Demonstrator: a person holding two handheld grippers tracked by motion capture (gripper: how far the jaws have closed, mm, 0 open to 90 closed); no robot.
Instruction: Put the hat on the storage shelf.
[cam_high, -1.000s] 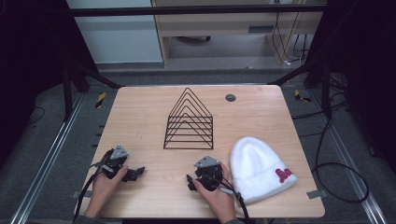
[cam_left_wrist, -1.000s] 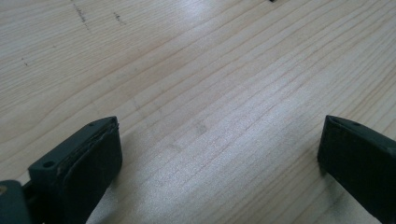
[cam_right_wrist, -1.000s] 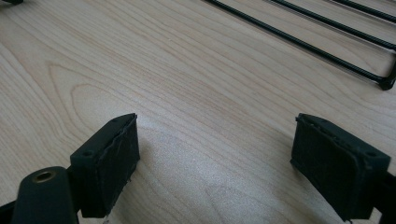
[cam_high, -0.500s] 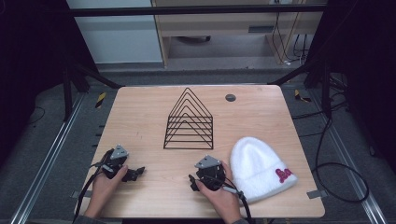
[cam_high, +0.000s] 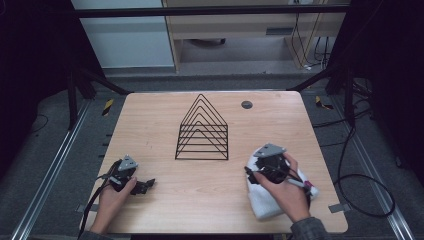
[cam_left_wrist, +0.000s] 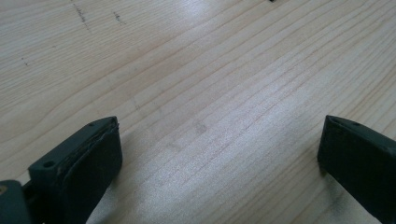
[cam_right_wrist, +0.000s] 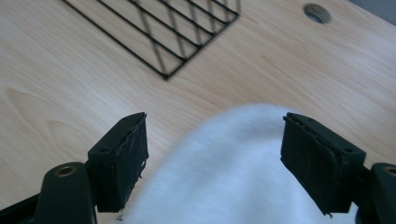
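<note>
1. White beanie (cam_high: 272, 202) lies at near-right of wooden tabletop (cam_high: 210, 200); its crown (cam_right_wrist: 243, 158) sits between right gripper (cam_right_wrist: 215, 154) jaws.
2. R jaws wide, one each side of the knit, not closed on it.
3. Left gripper (cam_left_wrist: 217, 154) low over bare wood, near-left; jaws wide, holding nothing.
4. Black wire rack (cam_high: 202, 131) mid-tabletop, apart from both.
</note>
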